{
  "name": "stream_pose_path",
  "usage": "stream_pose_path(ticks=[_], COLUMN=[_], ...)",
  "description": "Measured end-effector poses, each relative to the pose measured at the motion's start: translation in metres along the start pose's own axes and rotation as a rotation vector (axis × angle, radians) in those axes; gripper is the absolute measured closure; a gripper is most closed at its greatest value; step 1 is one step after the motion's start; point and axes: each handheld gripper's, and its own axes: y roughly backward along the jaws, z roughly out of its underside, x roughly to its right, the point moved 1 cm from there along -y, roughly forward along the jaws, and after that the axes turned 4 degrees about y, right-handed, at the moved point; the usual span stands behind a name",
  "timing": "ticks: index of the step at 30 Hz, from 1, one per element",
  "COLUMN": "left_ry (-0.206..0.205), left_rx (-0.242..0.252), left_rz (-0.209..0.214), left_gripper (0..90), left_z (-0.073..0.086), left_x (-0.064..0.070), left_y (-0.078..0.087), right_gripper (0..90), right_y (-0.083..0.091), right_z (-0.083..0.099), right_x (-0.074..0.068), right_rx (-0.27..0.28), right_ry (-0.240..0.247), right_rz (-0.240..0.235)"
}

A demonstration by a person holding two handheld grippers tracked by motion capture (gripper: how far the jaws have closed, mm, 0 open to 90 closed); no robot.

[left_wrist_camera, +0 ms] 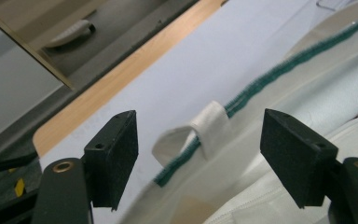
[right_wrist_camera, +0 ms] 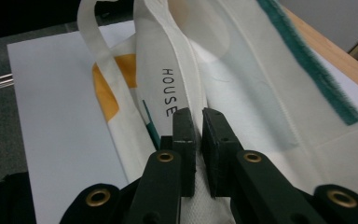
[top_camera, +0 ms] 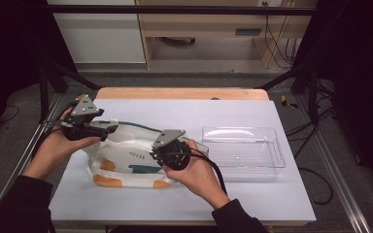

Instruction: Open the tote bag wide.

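A white fabric tote bag with orange patches, green trim and the printed word HOUSE point(top_camera: 126, 162) is lying on the left half of the pale grey counter point(top_camera: 252, 199), with its near edge toward the person.

The right tool point(right_wrist_camera: 198, 135) is gripping the bag's upper fabric edge: in the right gripper view its two black jaws are standing almost together, with a thin fold of white cloth pinched between them just below the printed word. In the high view the right tool point(top_camera: 167, 150) is sitting over the bag's right end, held in the person's right hand point(top_camera: 196, 170).

The left tool point(left_wrist_camera: 198, 154) is standing wide open, grasping nothing. In the left gripper view its jaws are straddling a small white fabric loop point(left_wrist_camera: 191, 137) sewn over the green-trimmed rim point(left_wrist_camera: 261, 81), and neither jaw is touching the loop. In the high view the left tool point(top_camera: 109, 128) is hovering at the bag's far-left corner.

A clear plastic rectangular tray point(top_camera: 243, 167) is resting on the counter just right of the bag.
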Motion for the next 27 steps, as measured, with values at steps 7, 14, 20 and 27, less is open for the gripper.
stream_pose_path(ticks=[7, 14, 20, 27], left_ry=[-0.027, -0.022, -0.006, 0.009], left_rx=[-0.038, -0.046, -0.098, -0.121], left_rz=[0.021, 0.044, 0.017, 0.023], left_gripper=[28.6, 28.0, 31.8, 62.8], left_z=[-0.002, -0.007, -0.004, -0.004], left_x=[-0.001, 0.0, -0.005, -0.005], left_y=[-0.015, -0.023, -0.033, -0.035], right_gripper=[85.2, 85.6, 85.7, 85.8], right_y=[0.001, 0.005, 0.006, 0.007], right_z=[0.004, 0.007, 0.009, 0.011], right_x=[-0.006, -0.02, -0.024, -0.025], right_rx=[0.004, 0.013, 0.015, 0.02], right_ry=[0.007, 0.035, 0.04, 0.029], right_rz=[-0.025, -0.056, -0.066, -0.07])
